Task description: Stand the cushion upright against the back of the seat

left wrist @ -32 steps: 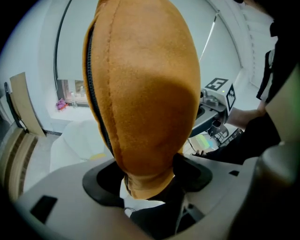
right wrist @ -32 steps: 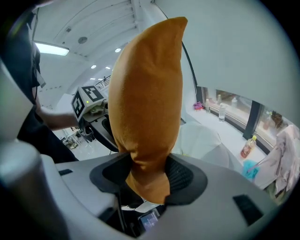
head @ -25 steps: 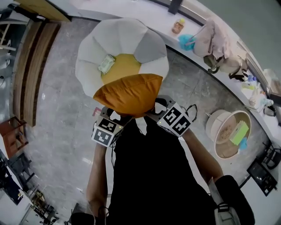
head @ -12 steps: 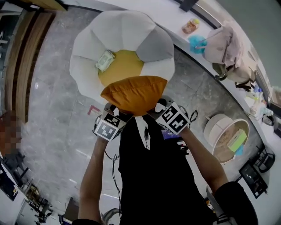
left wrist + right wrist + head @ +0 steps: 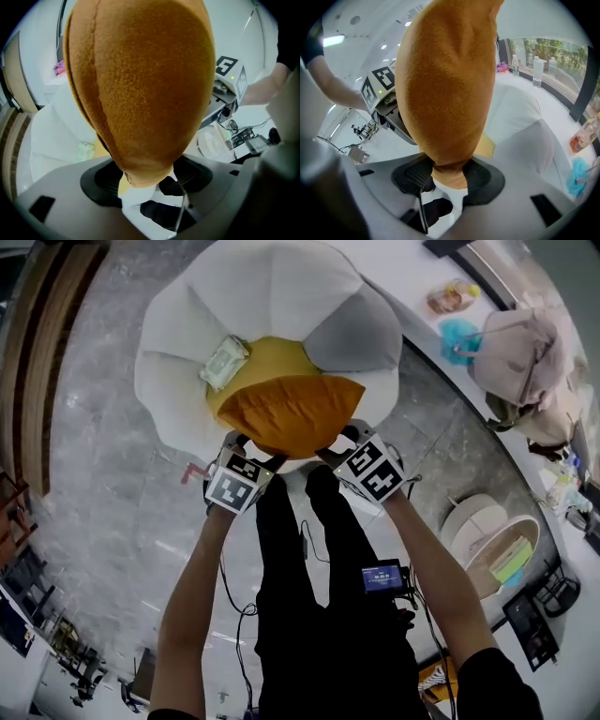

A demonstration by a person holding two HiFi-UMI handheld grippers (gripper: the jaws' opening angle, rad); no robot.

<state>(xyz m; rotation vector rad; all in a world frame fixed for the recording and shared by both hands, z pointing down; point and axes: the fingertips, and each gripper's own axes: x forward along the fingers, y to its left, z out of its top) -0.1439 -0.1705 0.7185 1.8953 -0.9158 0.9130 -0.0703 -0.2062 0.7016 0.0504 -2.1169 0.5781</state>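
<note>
Seat [image 5: 169, 352] holds pale packet [image 5: 225, 362]. Orange cushion [image 5: 295, 413] plump, fuzzy; your left gripper [image 5: 143, 180] clamps one corner, right gripper [image 5: 447, 176] closing on other.

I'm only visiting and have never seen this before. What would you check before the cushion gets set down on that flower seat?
1. Left gripper holds a cushion corner: ok. The pads are on it, though the jaws are opening.
2. Right gripper holds the other corner: ok. The jaws are closing on it.
3. Cushion over the seat: ok. It is above the near side.
4. Seat free of clutter: not ok. A small packet lies on it beside the cushion.
5. Cushion against the seat's back: not ok. It is at the near side, short of the back.
</note>
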